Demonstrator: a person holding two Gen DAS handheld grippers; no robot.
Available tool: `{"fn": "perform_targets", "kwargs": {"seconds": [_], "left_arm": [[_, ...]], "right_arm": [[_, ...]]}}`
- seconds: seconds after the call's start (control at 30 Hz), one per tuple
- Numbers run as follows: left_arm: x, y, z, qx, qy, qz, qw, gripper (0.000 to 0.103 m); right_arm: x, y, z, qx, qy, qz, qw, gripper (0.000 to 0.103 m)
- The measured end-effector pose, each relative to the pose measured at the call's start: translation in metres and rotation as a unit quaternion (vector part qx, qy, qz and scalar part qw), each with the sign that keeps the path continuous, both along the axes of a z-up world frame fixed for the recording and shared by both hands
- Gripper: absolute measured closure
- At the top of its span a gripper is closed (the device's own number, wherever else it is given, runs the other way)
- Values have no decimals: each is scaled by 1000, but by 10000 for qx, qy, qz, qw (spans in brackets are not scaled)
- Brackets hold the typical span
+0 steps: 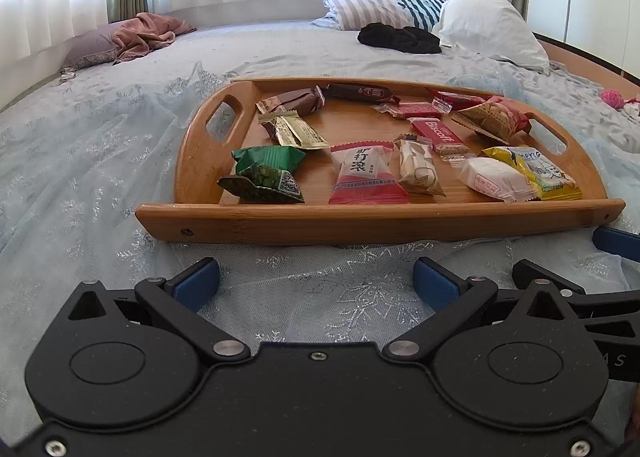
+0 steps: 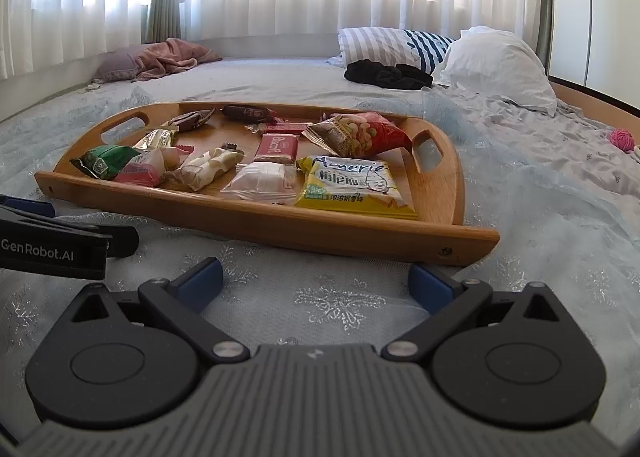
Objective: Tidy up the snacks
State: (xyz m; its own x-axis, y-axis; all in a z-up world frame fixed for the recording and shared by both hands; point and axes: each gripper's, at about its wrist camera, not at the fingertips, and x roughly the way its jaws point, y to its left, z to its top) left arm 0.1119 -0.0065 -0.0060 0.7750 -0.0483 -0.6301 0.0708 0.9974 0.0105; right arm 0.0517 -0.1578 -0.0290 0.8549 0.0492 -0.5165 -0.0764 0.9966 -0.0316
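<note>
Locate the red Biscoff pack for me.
The Biscoff pack lies mid-tray, right of centre in the left wrist view, between the peanut bag and the cream nougat bar.

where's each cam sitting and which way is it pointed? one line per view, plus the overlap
Left wrist: on the left hand-held gripper, low over the bedspread, facing the near long side of the wooden tray and the curtains; own open blue fingers show, and part of the right hand-held gripper at the right edge.
Right wrist: on the right hand-held gripper, further right, facing the tray's near right corner; own open fingers show, and the left hand-held gripper at the left edge.
Shared: tray, Biscoff packet, yellow packet, striped pillow.
</note>
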Motion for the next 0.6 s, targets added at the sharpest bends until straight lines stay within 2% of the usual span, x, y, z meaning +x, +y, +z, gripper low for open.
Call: {"fn": "perform_targets", "kwargs": {"seconds": [0.6], "left_arm": [[0, -1, -2, 40, -6, 13, 10000, 0]], "right_arm": [[0, 0, 0, -12, -3, 1, 10000, 0]]}}
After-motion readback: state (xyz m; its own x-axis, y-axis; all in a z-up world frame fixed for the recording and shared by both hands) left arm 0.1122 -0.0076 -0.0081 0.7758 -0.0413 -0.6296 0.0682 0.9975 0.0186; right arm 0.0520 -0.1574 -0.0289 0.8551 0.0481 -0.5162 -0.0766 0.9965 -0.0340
